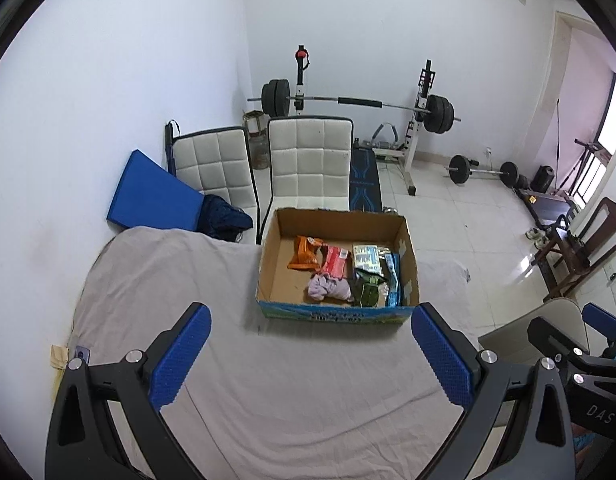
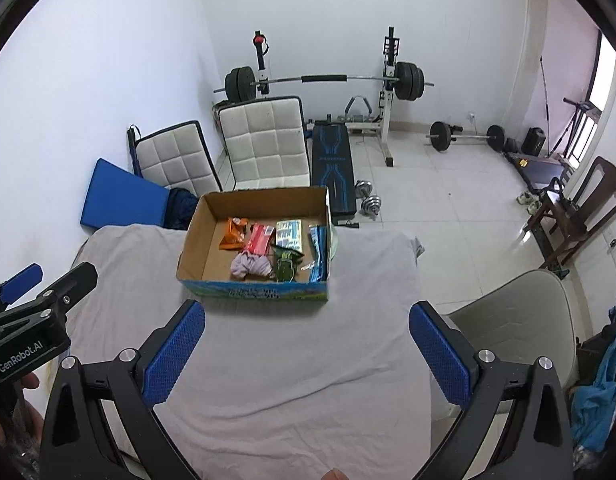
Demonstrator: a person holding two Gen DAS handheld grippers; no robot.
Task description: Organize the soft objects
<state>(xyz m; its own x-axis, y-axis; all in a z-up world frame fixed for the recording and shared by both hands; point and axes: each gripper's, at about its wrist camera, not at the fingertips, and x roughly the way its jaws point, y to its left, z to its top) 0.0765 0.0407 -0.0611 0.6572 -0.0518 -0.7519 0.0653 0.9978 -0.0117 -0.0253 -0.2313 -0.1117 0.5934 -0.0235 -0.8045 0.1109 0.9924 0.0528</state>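
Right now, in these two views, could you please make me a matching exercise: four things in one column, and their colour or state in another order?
Things:
1. cardboard box
2. crumpled cloth
3. left gripper
4. snack packet at the box's far left

Colour or state:
a. orange
b. open, holding nothing
c. pale purple
d. brown inside, lid off

Pairs: 1-d, 2-c, 3-b, 4-a

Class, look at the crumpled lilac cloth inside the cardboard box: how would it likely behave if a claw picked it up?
The lilac cloth lies bunched in soft folds, so it is probably floppy and would drape rather than hold shape. It looks thin, so likely light. Resting against the packets in the cardboard box, it might drag a neighbour along when lifted.
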